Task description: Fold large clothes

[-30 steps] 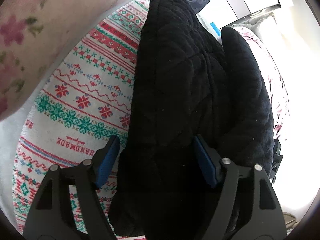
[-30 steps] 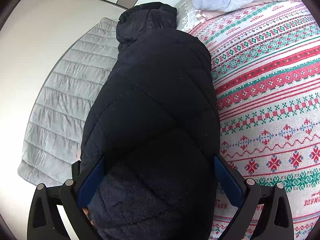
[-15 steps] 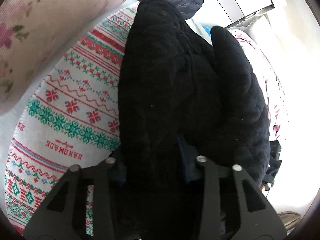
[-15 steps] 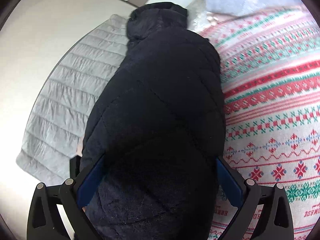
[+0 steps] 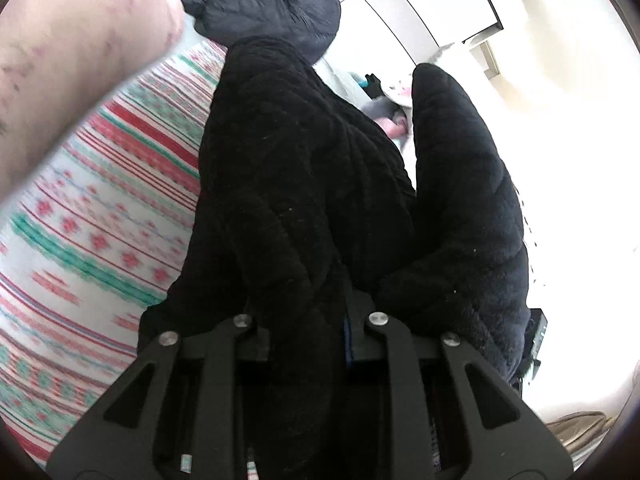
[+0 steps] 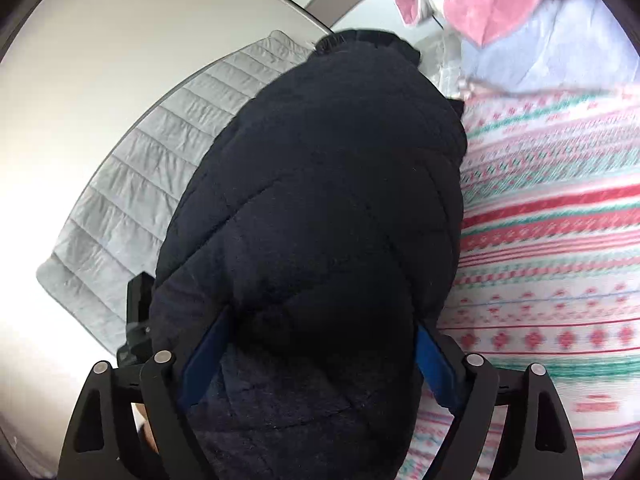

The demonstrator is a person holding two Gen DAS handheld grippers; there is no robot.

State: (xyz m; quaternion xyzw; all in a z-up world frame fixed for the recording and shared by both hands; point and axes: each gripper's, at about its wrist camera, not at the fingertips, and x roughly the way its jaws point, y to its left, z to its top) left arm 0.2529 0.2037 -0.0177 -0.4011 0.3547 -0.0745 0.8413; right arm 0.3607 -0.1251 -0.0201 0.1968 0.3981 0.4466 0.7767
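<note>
A black quilted jacket [image 5: 304, 184] lies on a bed over a red, green and white patterned blanket [image 5: 100, 216]. My left gripper [image 5: 306, 332] is shut on a thick fold of the jacket's near end, and the fabric hides most of the fingers. In the right wrist view the same jacket [image 6: 320, 200] fills the middle. My right gripper [image 6: 316, 364] has its blue pads [image 6: 434, 364] pressed against both sides of the jacket's bulky near end. One sleeve [image 5: 460, 184] hangs to the right in the left wrist view.
A grey quilted pad [image 6: 160, 160] lies left of the jacket by the bed edge. A dark navy garment [image 5: 264, 4] is bunched at the far end. Pink and lilac cloth [image 6: 520, 20] sits at the back right. A floral pillow [image 5: 68, 60] lies left.
My left gripper closed on the jacket fold and lifted it. My right gripper narrowed onto the jacket's end. Both views shifted as the jacket rose.
</note>
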